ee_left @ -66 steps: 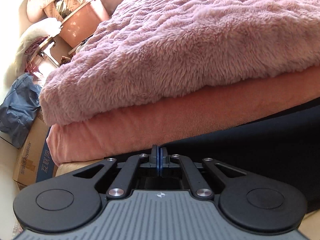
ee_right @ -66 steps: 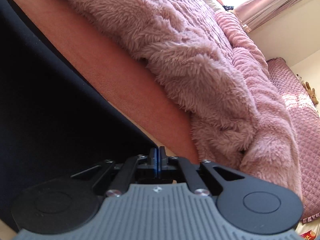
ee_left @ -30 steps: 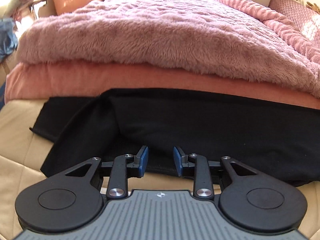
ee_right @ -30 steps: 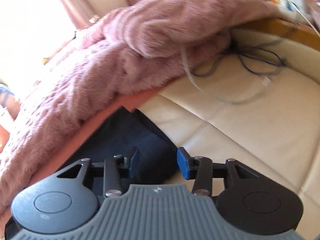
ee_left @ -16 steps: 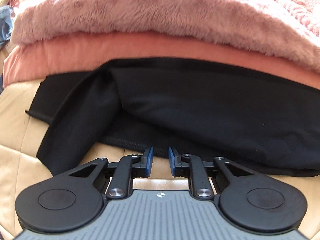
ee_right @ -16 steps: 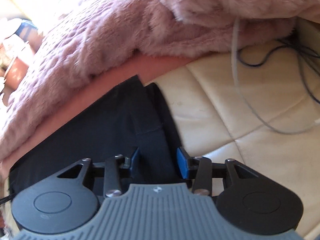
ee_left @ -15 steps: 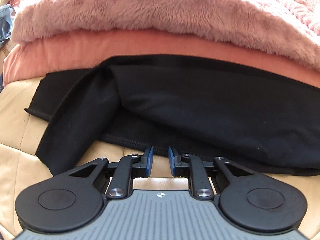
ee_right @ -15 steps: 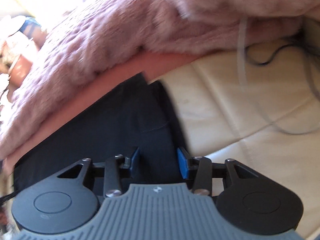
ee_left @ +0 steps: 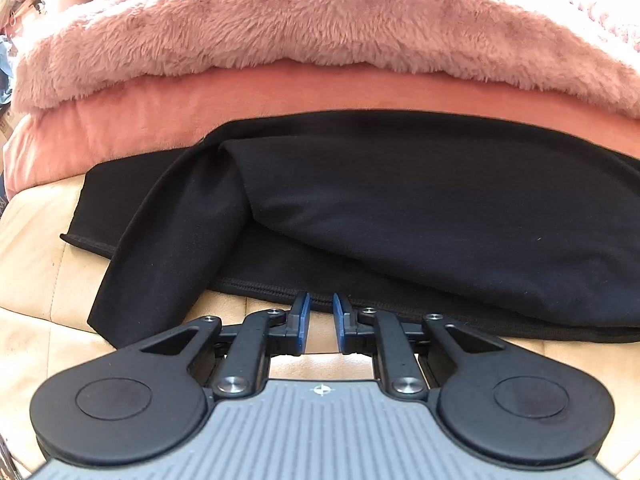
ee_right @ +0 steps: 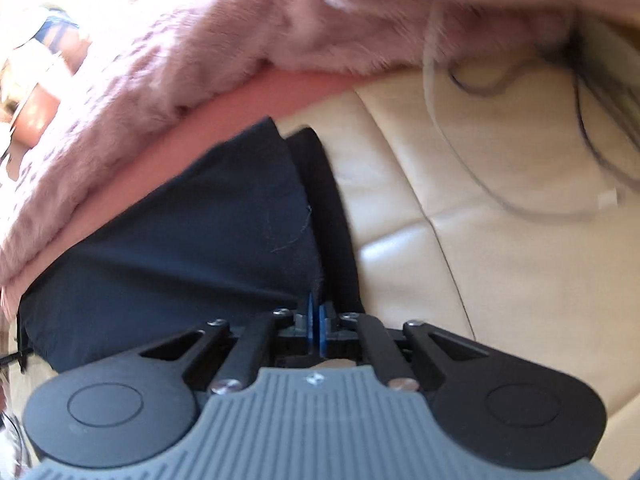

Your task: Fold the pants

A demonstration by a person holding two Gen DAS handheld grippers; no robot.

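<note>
Right tongs (ee_right: 314, 318) are pinching the black pants (ee_left: 400, 208) at their right end; left tongs (ee_left: 320, 316), narrowly open and closing, are straddling the near hem.

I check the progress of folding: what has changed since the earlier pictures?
The right gripper has just been closing and now pinches the pants at their edge. The left gripper narrowed at the hem, not yet gripping. The pink blanket stayed in place.

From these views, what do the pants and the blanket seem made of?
Pants: probably soft matte knit, black; they drape in smooth folds, and the hem shows stitching. Blanket: likely plush synthetic fleece, pink; long fuzzy pile.
</note>
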